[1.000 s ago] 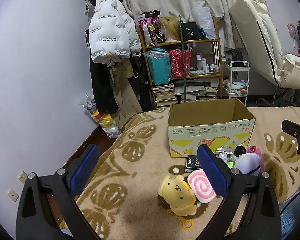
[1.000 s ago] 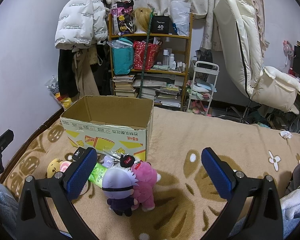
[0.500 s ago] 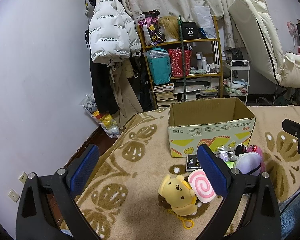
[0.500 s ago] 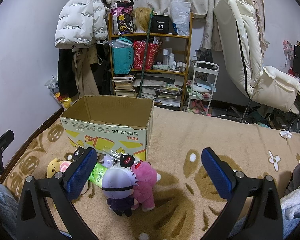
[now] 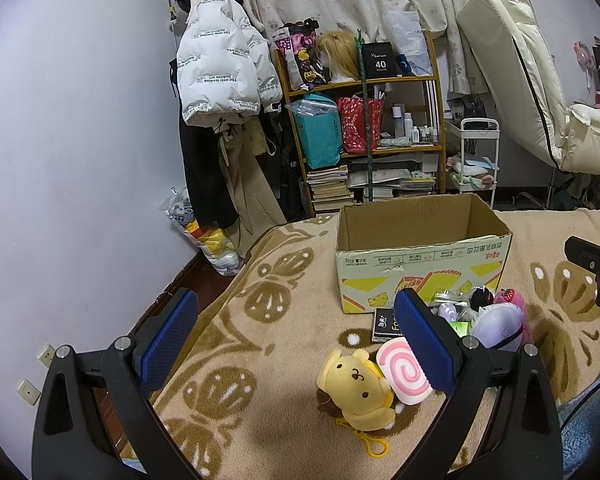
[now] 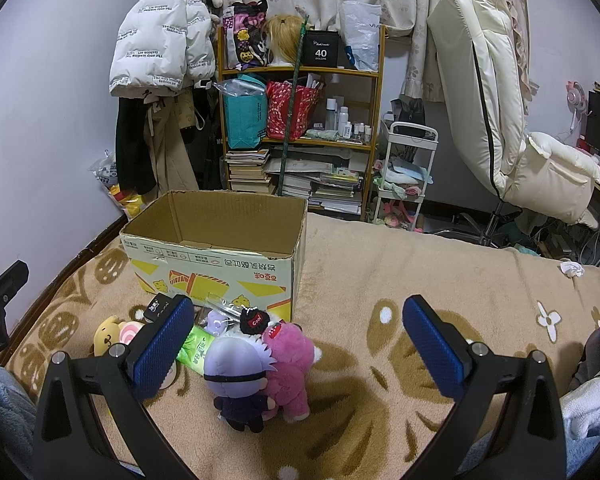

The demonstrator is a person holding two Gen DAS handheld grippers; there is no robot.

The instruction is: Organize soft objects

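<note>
Clearly, from your left wrist view, your left gripper (image 5: 296,338) hangs spread wide and empty above the blanket (image 5: 260,344), with the yellow dog plush (image 5: 354,386) and pink swirl plush (image 5: 404,372) near its right finger, before the cardboard box (image 5: 420,268). From your right wrist view, your right gripper (image 6: 298,346) gapes empty over the purple-haired doll (image 6: 236,376) and pink bear (image 6: 290,360), likely lined up for boxing.

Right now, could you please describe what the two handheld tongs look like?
Both the left tongs and the right tongs look alike: glossy black Y-shaped frames with triangular cut-outs, silver screws at the joints, and flat fingers faced with textured blue pads. No cables show.
</note>
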